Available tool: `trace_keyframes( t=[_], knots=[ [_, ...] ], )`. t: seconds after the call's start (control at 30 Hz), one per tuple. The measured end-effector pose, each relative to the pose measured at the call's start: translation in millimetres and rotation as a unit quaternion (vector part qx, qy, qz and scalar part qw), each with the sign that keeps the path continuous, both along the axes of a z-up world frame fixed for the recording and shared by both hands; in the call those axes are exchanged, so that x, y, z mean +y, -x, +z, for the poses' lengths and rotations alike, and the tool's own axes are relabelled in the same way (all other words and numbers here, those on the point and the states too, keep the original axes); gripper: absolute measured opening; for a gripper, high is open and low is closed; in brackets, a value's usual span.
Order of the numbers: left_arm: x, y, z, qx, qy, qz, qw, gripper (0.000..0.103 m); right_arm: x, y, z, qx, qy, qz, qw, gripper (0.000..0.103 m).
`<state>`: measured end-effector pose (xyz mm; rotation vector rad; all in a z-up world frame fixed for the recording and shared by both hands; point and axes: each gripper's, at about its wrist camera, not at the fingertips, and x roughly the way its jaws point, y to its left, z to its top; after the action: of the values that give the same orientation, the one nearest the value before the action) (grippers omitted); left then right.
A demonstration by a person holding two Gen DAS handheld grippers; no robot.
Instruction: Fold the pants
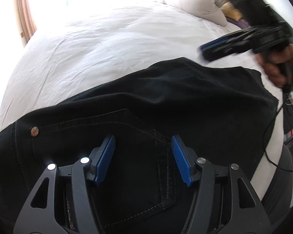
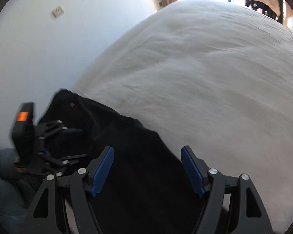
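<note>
Black pants (image 1: 166, 101) lie folded on the white bed, back pocket and a copper rivet (image 1: 34, 131) facing up. My left gripper (image 1: 142, 142) is open just above the pocket area, holding nothing. My right gripper (image 2: 147, 154) is open over the right end of the pants (image 2: 138, 165), empty. In the left wrist view the right gripper (image 1: 203, 52) hovers above the far right edge of the pants, blurred. In the right wrist view the left gripper (image 2: 74, 144) shows at lower left over the pants.
The white bed sheet (image 1: 107, 44) stretches beyond the pants. A white pillow (image 1: 195, 2) and a yellow item (image 1: 231, 11) lie at the far right. A white wall (image 2: 39, 48) lies left of the bed. A thin cable (image 1: 271, 136) hangs at the right.
</note>
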<state>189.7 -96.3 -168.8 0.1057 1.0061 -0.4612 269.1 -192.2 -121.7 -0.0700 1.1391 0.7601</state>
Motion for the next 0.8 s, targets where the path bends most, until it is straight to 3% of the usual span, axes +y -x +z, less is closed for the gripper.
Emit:
trace_keyframes(
  t=[0.07,0.1,0.17,0.2,0.23,0.33,0.47,0.63,0.7,0.77,0.8],
  knots=[
    [1,-4,-2,0.003,0.001,0.001,1.0,0.058,14,-8,-14,0.018,0.01,0.015,1.0,0.071],
    [1,-7,-4,0.006,0.001,0.001,1.0,0.058,19,-13,-23,0.027,0.017,0.018,0.999,0.062],
    [1,-5,-8,0.003,-0.01,-0.007,0.9999,0.061,30,-16,-37,0.036,0.044,0.028,0.998,0.037],
    [1,-2,-11,-0.003,-0.019,-0.011,0.9997,0.061,33,-17,-41,0.035,0.055,0.032,0.997,0.019],
    [-2,0,-13,-0.01,-0.028,-0.013,0.9995,0.061,33,-20,-41,0.03,0.059,0.033,0.997,0.01],
    [-2,3,-16,-0.019,-0.026,-0.006,0.9995,0.061,31,-19,-39,0.005,0.065,0.007,0.998,0.003],
    [1,13,-15,-0.034,-0.026,0.001,0.9991,0.061,28,-22,-40,-0.023,0.072,-0.055,0.996,0.002],
    [-4,27,-19,-0.05,-0.038,0.002,0.9981,0.065,14,-32,-50,-0.036,0.081,-0.168,0.982,0.0],
    [-5,29,-19,-0.051,-0.043,0.002,0.9978,0.065,-1,-35,-49,-0.028,0.068,-0.214,0.974,0.0],
    [-4,29,-16,-0.044,-0.036,0.007,0.9984,0.065,-12,-26,-32,-0.051,0.058,-0.248,0.966,0.001],
    [-1,30,-15,-0.041,-0.027,0.012,0.9987,0.065,-14,-16,-20,-0.057,0.022,-0.252,0.966,0.001]
  ],
)
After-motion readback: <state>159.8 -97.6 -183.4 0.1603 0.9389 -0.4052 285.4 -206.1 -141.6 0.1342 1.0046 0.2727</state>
